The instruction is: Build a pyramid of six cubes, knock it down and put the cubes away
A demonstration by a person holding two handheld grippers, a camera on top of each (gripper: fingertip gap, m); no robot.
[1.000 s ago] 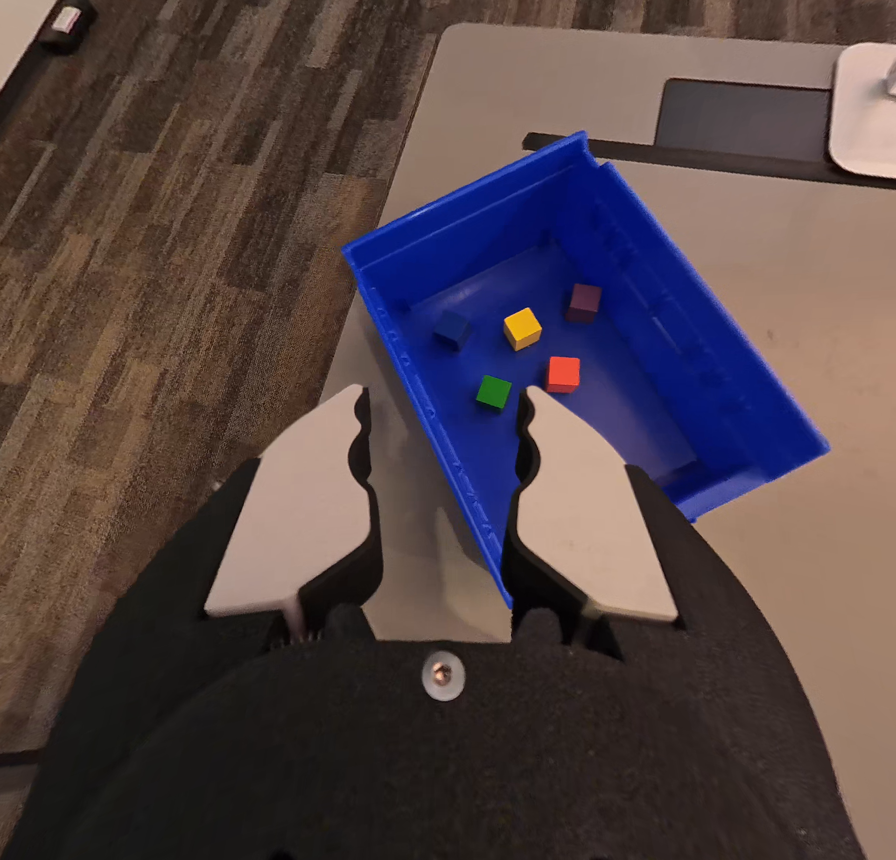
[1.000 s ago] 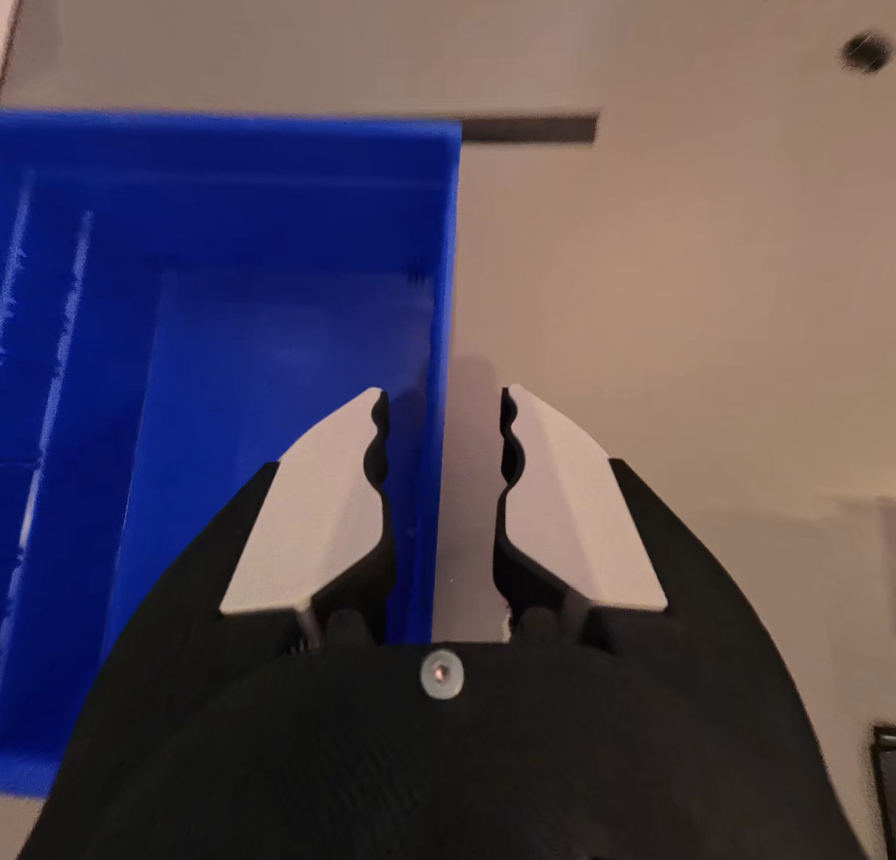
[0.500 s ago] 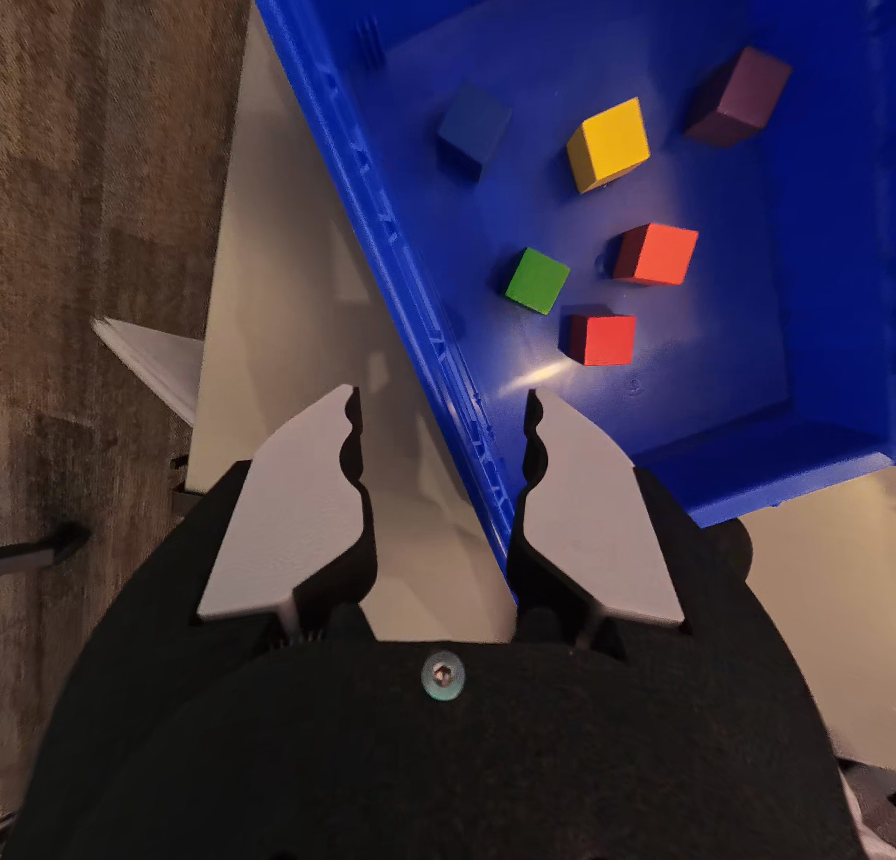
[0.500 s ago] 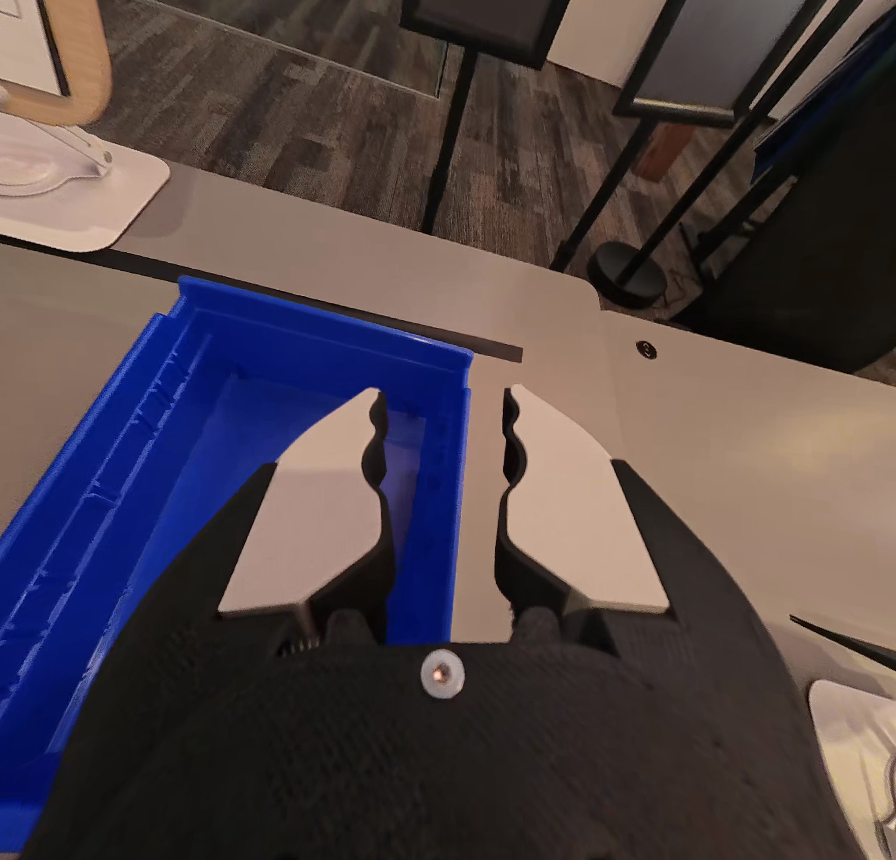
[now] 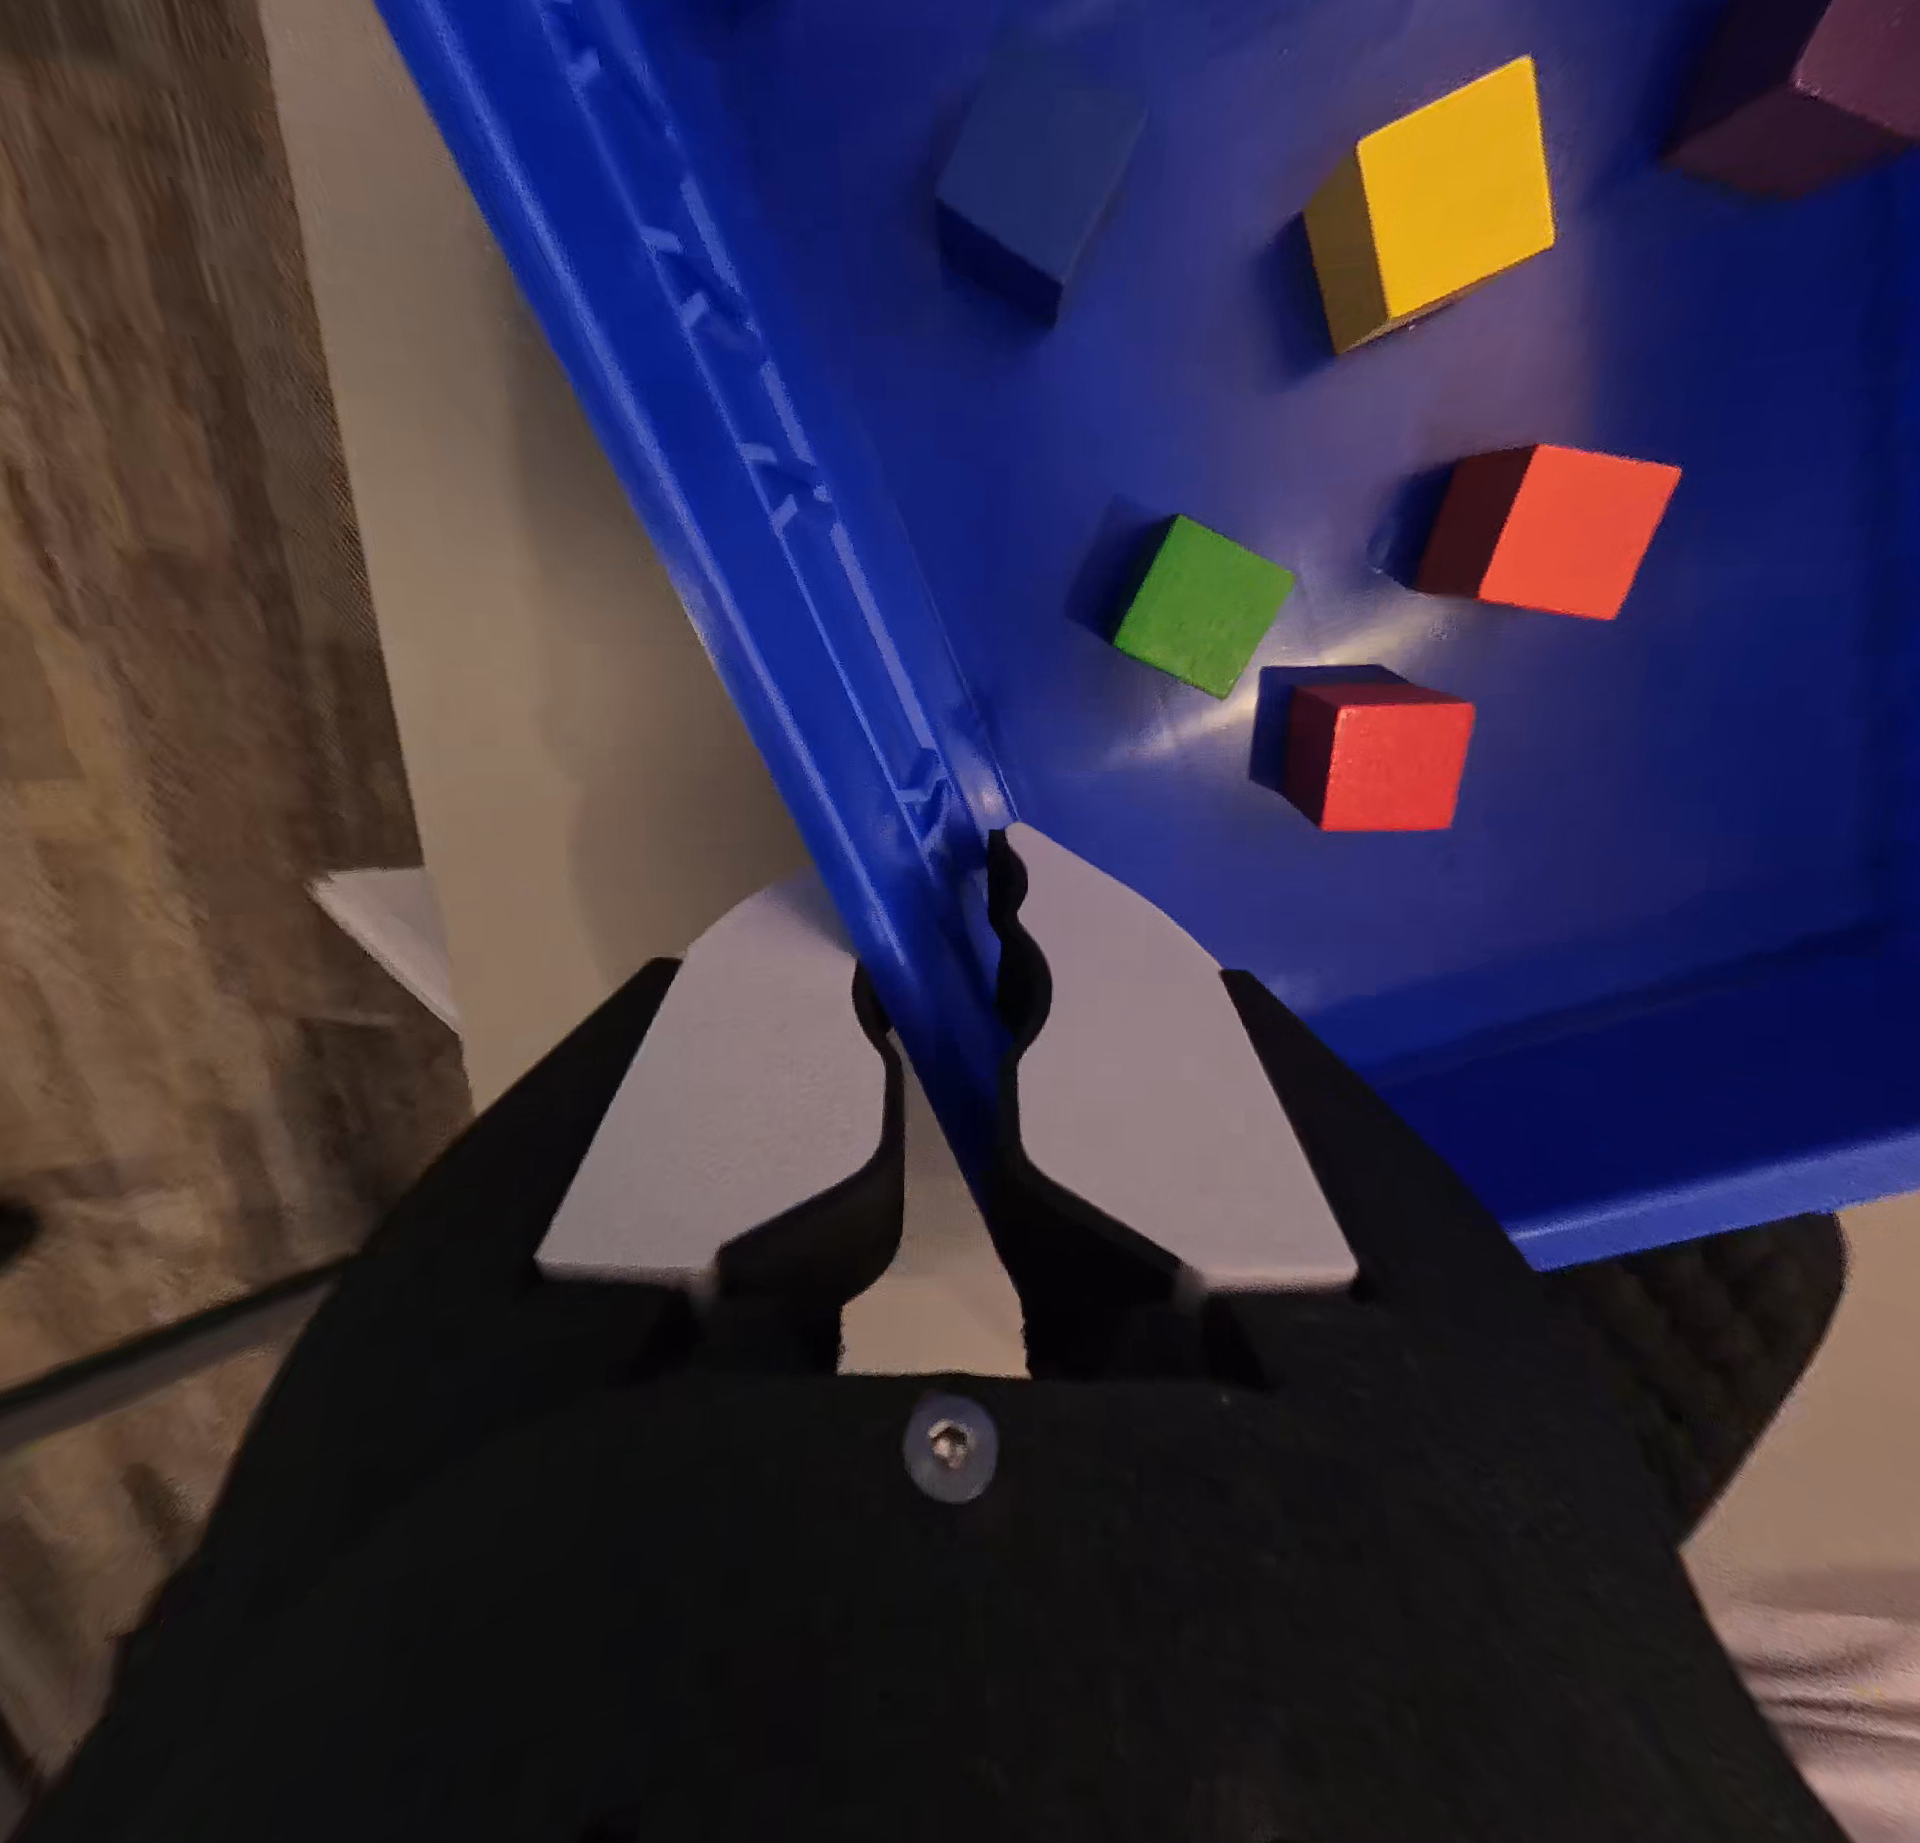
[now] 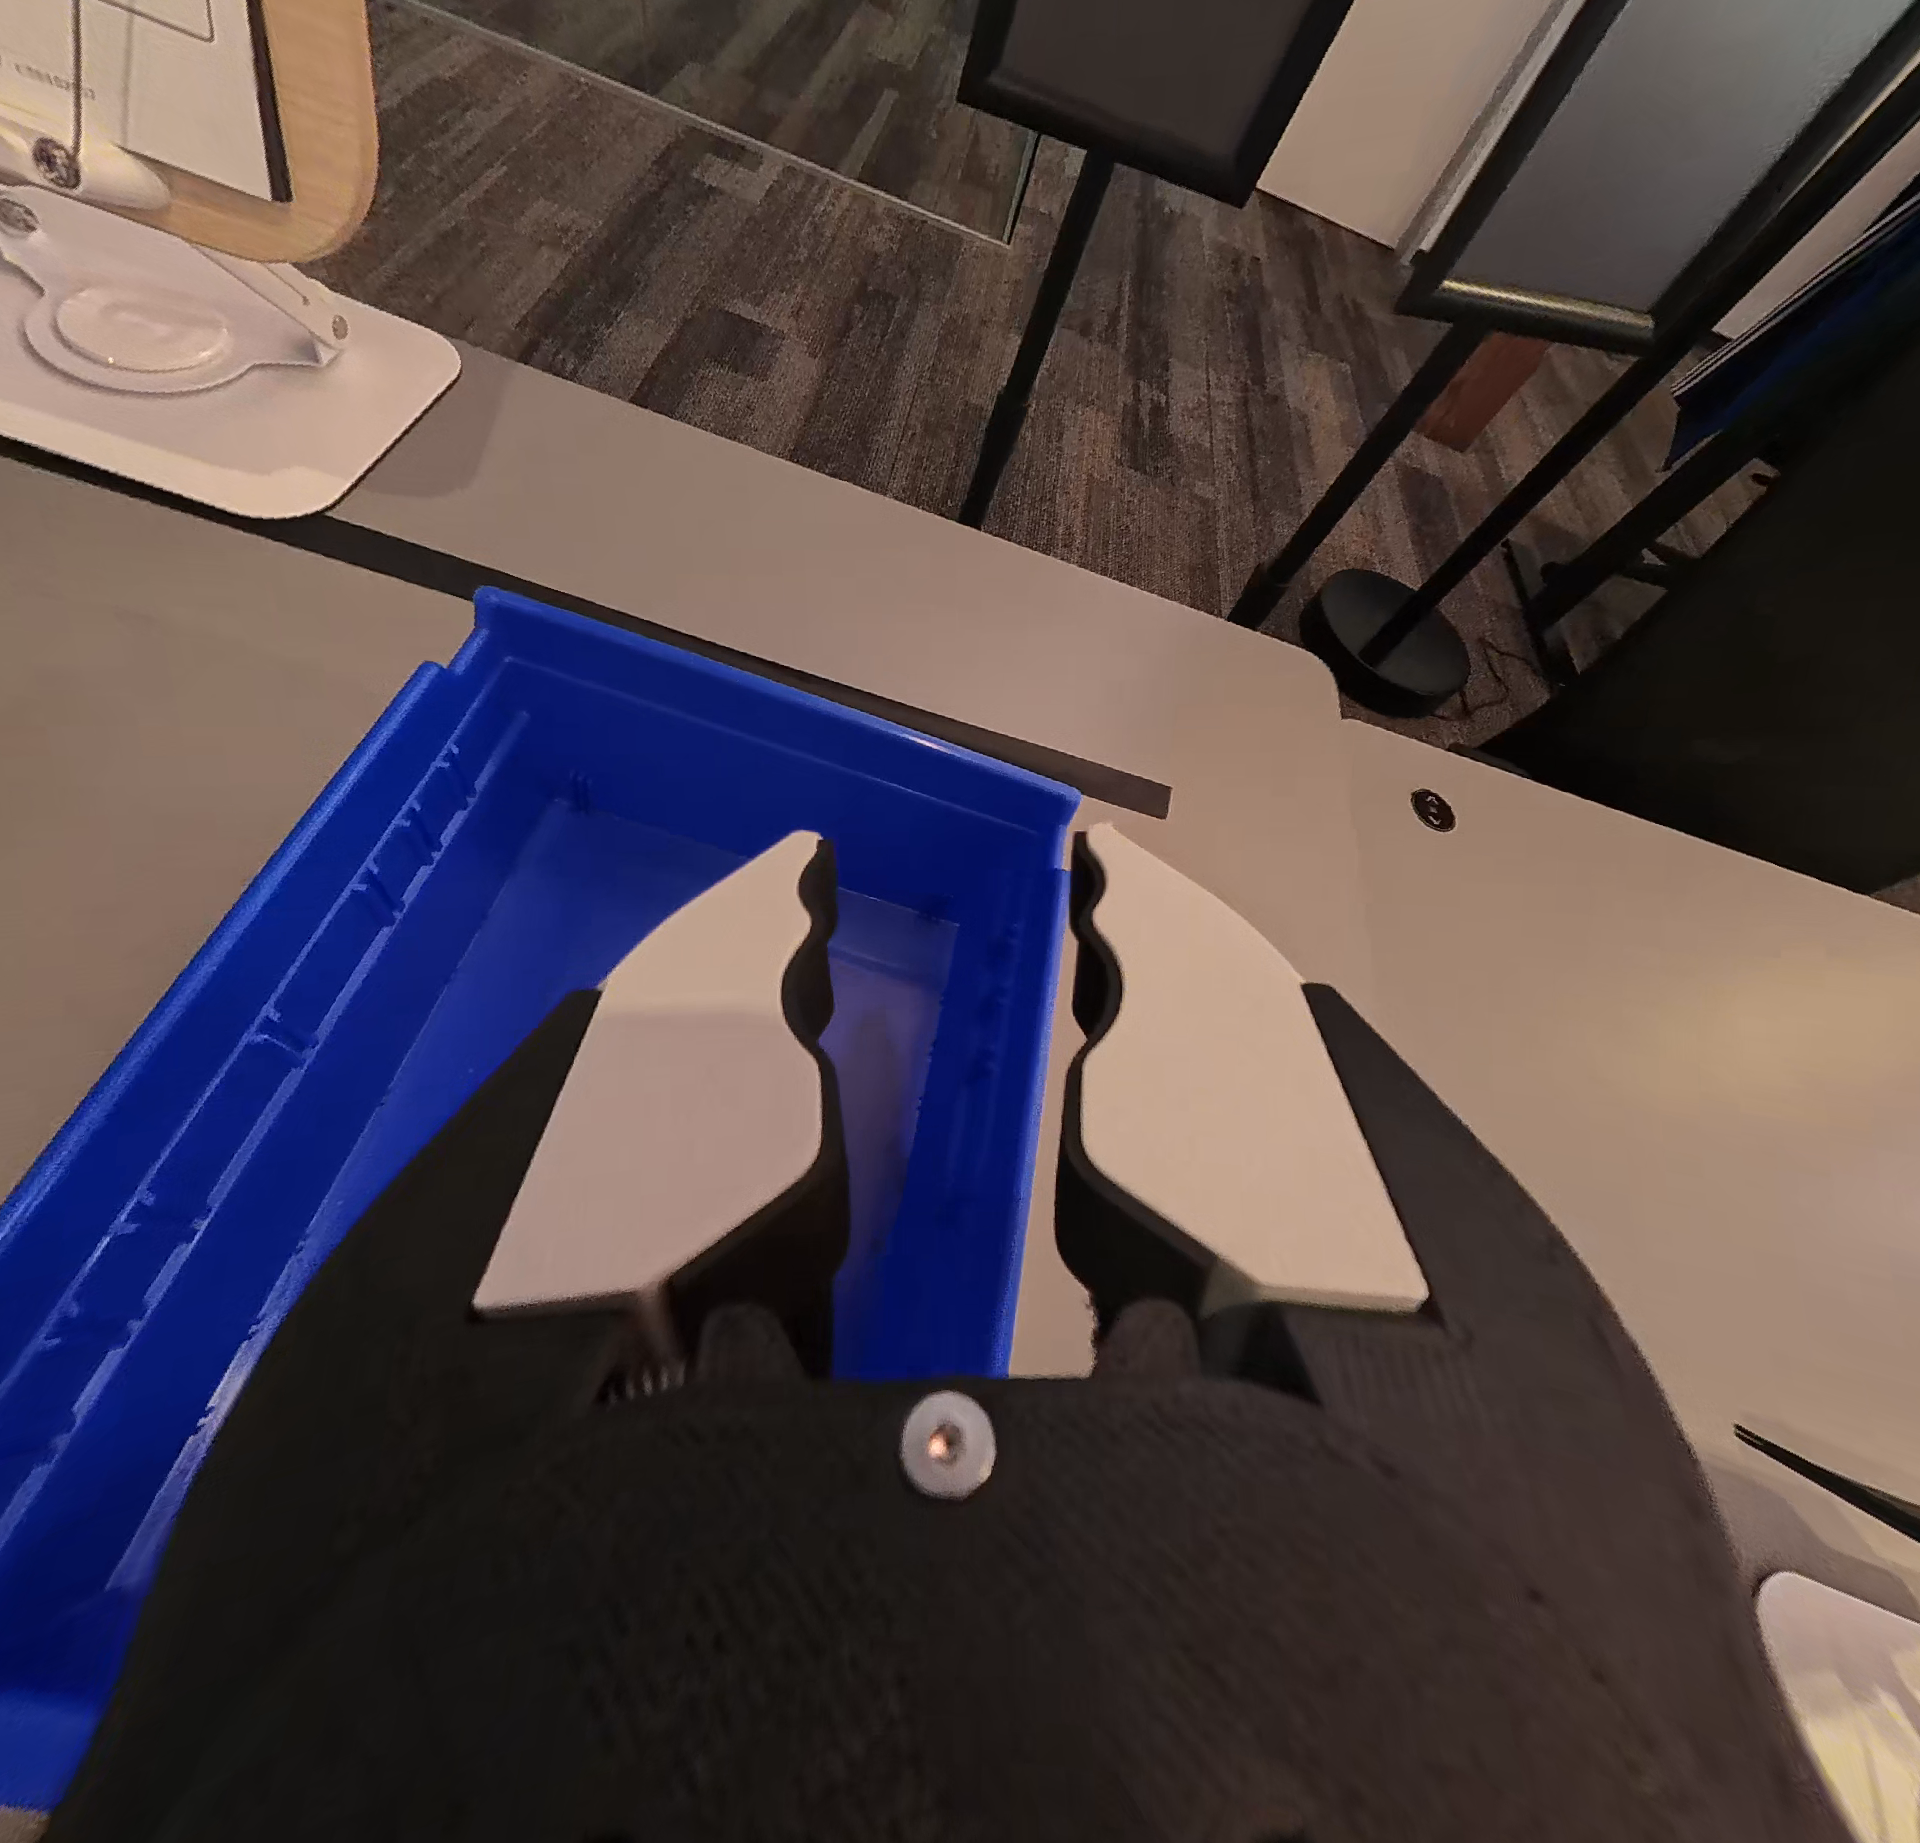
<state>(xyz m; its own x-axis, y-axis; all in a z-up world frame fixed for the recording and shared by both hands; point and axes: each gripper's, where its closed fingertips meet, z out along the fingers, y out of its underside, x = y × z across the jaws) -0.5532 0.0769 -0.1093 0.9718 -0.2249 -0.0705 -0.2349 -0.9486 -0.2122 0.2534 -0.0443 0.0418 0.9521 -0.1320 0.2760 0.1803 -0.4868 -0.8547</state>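
1. left gripper [image 5: 940,946]: jaws clamped on the long side wall of the blue bin [image 5: 727,422], one finger inside, one outside.
2. right gripper [image 6: 945,920]: jaws straddle the opposite wall, not closed; a gap shows.
3. 6 cubes lie loose on the bin floor: green cube [image 5: 1200,604], red cube [image 5: 1377,749], orange, yellow, blue, purple.
4. judgement: close the right jaws before lifting, then tip slowly so cubes land on the table [image 6: 1558,1014].

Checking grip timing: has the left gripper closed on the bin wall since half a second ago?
Yes. The left gripper was open astride the blue bin wall; now its fingers pinch that wall, closer to the red cube.
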